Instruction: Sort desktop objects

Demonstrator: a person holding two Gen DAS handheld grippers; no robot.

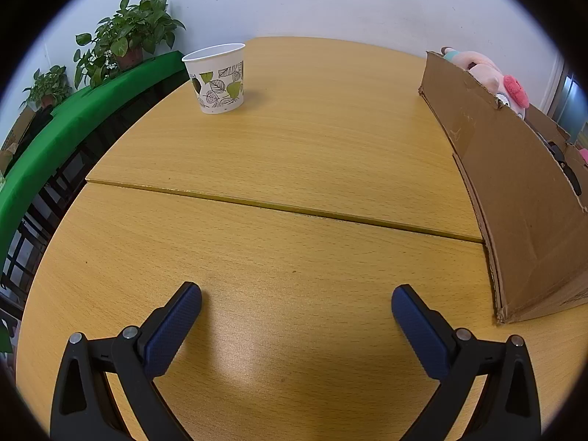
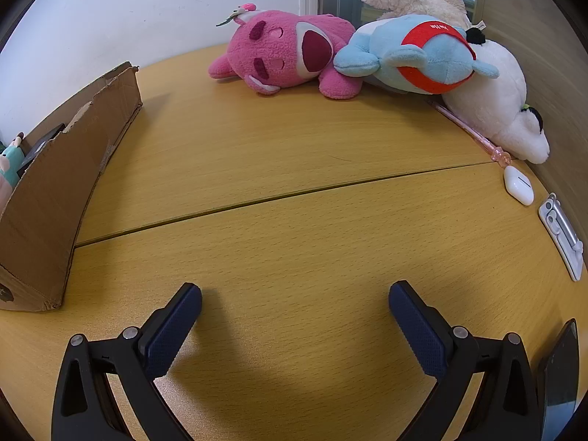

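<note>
My left gripper [image 1: 296,298] stands open above bare wood, nothing between its blue pads. Far ahead to its left stands a paper cup [image 1: 217,78] with a leaf print. A cardboard box [image 1: 514,191] lies along the right side, with a pink plush toy [image 1: 488,75] showing over its rim. My right gripper [image 2: 295,296] is open over the table too, holding nothing. Beyond it lie a pink plush bear [image 2: 283,53], a blue-and-red plush [image 2: 422,55] and a white plush [image 2: 496,99]. The same box [image 2: 62,191] sits at its left.
At the right edge of the wooden table [image 2: 294,139] lie a pink pen [image 2: 474,132], a white earbud case [image 2: 518,185], a silver clip-like item [image 2: 560,237] and a dark phone-like slab [image 2: 558,375]. Potted plants [image 1: 128,36] stand on a green ledge [image 1: 73,121] at far left.
</note>
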